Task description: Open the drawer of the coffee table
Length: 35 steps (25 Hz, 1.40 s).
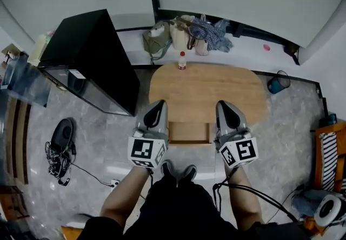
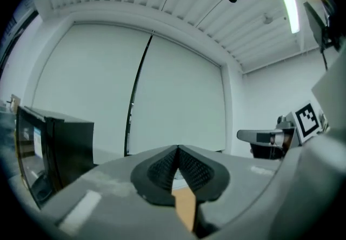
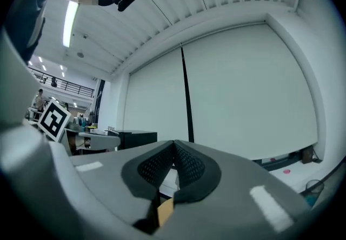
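From the head view, the oval wooden coffee table lies below me. Its drawer juts out of the near edge, between my two grippers. Both grippers are held high above the table and touch nothing. My left gripper is shut and empty; in the left gripper view its dark pads meet at the tip and the left gripper faces the white wall. The right gripper is also shut with nothing in it. In the right gripper view the right gripper points level at the same wall.
A black cabinet stands left of the table. A small bottle sits at the table's far edge, with bags against the wall behind it. A blue bucket is at the right, and cables lie on the floor at the left.
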Available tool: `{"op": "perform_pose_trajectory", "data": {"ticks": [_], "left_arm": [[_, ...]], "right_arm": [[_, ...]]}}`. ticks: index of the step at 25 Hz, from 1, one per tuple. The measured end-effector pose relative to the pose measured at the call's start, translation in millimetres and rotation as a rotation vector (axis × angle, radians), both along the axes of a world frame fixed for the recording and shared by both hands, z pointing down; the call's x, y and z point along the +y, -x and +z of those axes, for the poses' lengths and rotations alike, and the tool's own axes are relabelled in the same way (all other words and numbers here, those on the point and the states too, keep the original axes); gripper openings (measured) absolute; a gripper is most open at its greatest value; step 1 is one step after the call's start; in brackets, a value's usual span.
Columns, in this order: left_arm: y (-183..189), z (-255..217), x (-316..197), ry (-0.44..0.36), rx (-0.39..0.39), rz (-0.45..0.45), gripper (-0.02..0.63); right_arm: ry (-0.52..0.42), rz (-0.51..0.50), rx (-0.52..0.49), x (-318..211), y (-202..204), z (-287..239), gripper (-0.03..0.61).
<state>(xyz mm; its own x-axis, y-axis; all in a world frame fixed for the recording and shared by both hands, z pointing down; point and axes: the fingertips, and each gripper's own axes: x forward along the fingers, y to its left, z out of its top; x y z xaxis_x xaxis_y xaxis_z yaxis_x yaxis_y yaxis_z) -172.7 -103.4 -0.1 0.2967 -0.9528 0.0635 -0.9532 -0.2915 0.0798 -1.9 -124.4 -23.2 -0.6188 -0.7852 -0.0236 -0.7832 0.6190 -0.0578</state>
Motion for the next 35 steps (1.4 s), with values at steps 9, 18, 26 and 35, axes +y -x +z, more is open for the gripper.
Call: {"op": "perform_pose_trajectory", "data": {"ticks": [9, 18, 26, 35], "left_arm": [[17, -86, -24, -0.125, -0.076, -0.017, 0.002], [40, -106, -39, -0.131, -0.041, -0.064, 0.002], [57, -96, -45, -0.121, -0.013, -0.083, 0.002], [59, -92, -47, -0.116, -0.019, -0.066, 0.002]], "right_arm": [[-0.130, 0.041, 0.030, -16, -8, -85, -0.002], [-0.150, 0.098, 0.053, -35, -24, -108, -0.002], [-0.114, 0.084, 0.067, -45, -13, -91, -0.002], [-0.104, 0.084, 0.058, -47, -5, -84, -0.002]]}}
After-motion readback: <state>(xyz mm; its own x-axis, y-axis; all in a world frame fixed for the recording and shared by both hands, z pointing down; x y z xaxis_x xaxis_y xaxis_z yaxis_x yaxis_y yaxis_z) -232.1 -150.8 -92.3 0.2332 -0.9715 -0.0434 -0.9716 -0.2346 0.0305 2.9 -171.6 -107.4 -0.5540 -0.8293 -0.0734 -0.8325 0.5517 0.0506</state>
